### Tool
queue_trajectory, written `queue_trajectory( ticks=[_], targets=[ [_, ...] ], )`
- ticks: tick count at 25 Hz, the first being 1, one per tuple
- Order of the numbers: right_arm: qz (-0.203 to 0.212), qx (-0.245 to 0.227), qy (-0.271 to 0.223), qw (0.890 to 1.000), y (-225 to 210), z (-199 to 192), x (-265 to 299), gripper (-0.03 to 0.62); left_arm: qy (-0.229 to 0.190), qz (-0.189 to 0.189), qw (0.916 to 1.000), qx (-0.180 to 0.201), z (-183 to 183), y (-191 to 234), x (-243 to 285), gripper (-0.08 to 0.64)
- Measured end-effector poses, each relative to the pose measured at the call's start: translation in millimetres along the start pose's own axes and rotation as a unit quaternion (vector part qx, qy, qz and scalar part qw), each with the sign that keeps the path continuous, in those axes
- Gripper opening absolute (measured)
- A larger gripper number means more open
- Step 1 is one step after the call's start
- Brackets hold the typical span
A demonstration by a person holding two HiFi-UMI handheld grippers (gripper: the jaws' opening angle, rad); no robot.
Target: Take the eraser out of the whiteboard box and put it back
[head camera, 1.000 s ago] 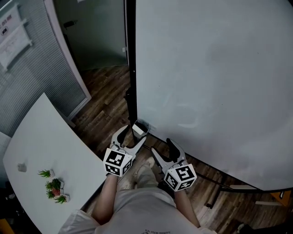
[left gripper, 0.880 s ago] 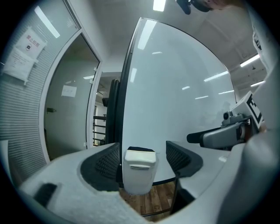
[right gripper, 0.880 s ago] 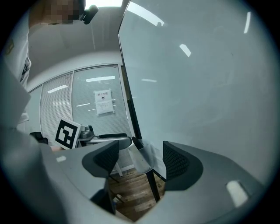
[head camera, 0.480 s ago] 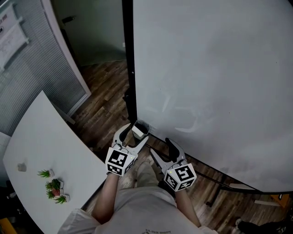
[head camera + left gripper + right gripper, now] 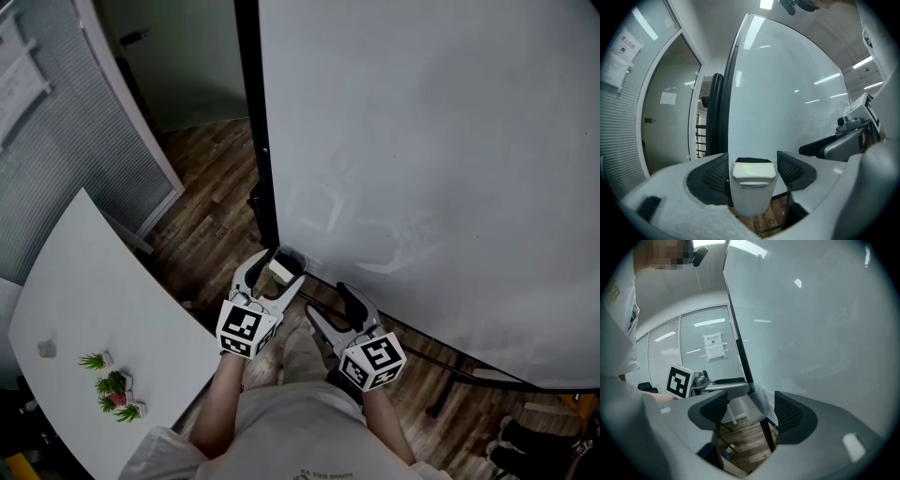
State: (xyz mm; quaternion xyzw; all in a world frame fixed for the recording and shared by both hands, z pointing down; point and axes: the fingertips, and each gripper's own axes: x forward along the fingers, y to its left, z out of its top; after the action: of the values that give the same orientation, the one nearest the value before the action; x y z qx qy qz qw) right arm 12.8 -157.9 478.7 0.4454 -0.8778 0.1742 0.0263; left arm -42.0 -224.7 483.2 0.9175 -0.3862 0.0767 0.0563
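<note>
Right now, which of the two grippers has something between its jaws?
The left gripper: its jaws clamp the white eraser, while the right gripper has its jaws apart, empty.

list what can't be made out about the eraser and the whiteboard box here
- Head view: whether the eraser is clear of the whiteboard box; the left hand-held gripper covers it.
- Right gripper view: print on the notice; blurred.
- Head view: grey thing on the table; too small.

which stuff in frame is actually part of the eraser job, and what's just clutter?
Part of the job:
- eraser, clamped in the left tongs
- clear whiteboard box, at the bottom corner of the whiteboard

Not in use:
- right tongs, open and empty
- white table
- small potted plants on the table
</note>
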Motion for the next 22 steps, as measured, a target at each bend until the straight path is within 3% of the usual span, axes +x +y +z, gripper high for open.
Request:
queue_trajectory(
  ticks=[9,22],
  targets=[
    [-0.001,0.004,0.008,1.000,-5,-4,3,0.310,-0.009,-0.017,0.9998,0.004,-3,-6,9,0.305],
    [-0.002,0.007,0.014,1.000,-9,-6,3,0.310,-0.022,-0.002,0.9997,0.014,1,-3,12,0.272]
  ],
)
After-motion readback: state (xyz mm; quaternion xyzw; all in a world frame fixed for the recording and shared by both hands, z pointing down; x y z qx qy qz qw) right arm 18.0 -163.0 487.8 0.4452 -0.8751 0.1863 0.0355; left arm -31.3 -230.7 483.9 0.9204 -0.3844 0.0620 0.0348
